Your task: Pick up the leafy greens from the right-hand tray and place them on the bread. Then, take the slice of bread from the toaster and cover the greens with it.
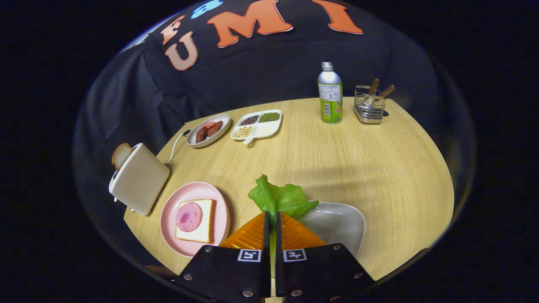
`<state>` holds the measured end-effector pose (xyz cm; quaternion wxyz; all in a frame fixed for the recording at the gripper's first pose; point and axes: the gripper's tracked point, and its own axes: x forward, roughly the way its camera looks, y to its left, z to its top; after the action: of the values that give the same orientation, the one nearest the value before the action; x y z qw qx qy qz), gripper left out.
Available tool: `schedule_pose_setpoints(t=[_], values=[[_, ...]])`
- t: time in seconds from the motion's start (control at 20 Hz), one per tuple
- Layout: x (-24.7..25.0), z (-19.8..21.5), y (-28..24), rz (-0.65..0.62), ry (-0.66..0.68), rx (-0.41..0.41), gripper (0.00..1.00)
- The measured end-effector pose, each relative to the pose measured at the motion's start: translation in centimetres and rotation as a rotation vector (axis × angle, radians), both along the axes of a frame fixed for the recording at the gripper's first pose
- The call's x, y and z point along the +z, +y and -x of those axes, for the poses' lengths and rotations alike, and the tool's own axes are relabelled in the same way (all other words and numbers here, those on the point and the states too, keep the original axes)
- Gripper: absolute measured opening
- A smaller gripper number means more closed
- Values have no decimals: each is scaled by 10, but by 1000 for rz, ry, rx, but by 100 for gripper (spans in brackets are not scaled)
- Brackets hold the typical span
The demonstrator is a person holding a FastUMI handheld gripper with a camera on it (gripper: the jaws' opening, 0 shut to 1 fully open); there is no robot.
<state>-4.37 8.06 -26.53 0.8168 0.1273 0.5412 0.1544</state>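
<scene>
— Fingers first: what has the gripper (271, 219) got?
— Both fingers are pressed together on the stem of the lettuce (281, 198), lifted above the grey tray (341, 223) at the table's (337, 160) near edge.
— And the bread?
— One slice (198, 221), topped with ham, lies on the pink plate (168, 219) beside them; another (121, 155) stands in the toaster (141, 179) at the left edge.

Pale matt wood-grain desk (358, 168); smooth cream toaster (141, 179) with a soft sheen; glossy pink plate (168, 219); shiny metal bottle (329, 92); bright wire-metal basket (369, 107); glossy crinkled green leaf (280, 198) pinched in the ribbed tool (272, 221)
</scene>
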Motion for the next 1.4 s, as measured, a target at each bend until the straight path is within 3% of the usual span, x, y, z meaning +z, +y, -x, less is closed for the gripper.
schedule_pose_setpoints(t=[0.45, 0.85, 1.15, 1.4], values=[[26, 10, 85, -135, -21, 117, 5], [12, 13, 128, -165, 47, 142, 5], [-5, 25, 153, -161, 95, 171, 15], [-1, 22, 162, -175, 75, 193, 35]])
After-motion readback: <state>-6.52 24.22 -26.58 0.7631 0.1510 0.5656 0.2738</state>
